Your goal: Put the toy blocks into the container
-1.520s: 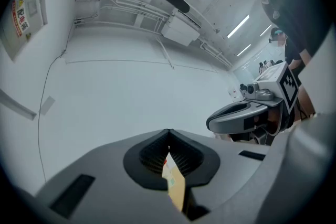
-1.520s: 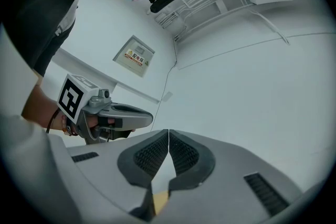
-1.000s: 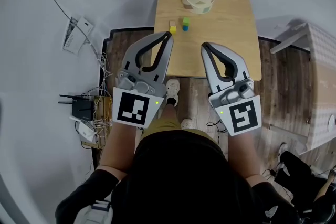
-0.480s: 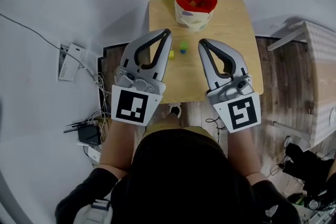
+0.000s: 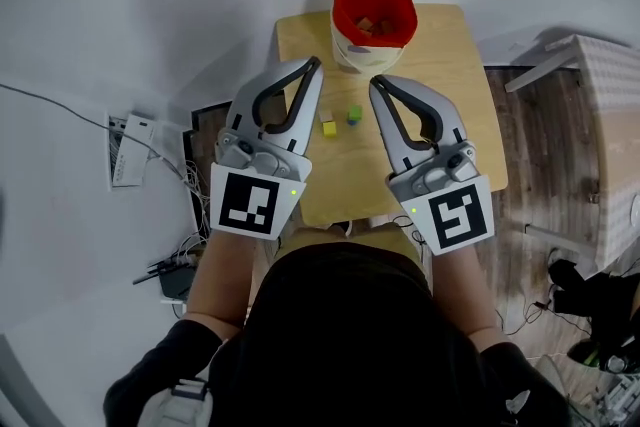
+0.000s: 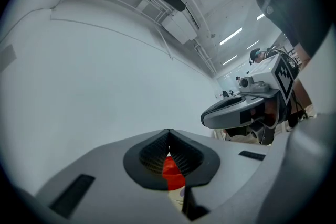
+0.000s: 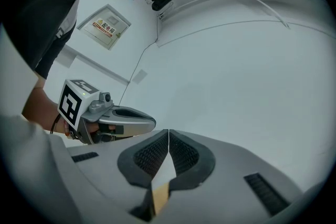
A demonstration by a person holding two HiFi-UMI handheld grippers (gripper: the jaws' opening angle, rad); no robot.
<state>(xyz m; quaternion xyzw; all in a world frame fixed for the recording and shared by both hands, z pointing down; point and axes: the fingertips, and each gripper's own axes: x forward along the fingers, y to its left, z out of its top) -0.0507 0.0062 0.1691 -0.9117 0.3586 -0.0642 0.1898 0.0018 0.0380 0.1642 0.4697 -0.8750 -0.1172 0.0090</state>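
While the left tongs (image 5: 314, 66) and right tongs (image 5: 375, 83) hover clenched and empty near the red container (image 5: 373, 13), a yellow block (image 5: 327, 127) and green block (image 5: 354, 115) lie on the worktop (image 5: 452, 95) before it.

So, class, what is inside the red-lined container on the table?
A few small blocks lie inside the container; their number is unclear, and its near wall hides part of the bottom.

The tabletop (image 5: 440, 115) is seen to be of pale wood, smooth and matt. The left tool (image 5: 314, 65) and right tool (image 5: 374, 81) are moulded in matt grey plastic, with black ribbed pads (image 7: 152, 156). The floor (image 5: 540, 145) is laid in dark wood boards.
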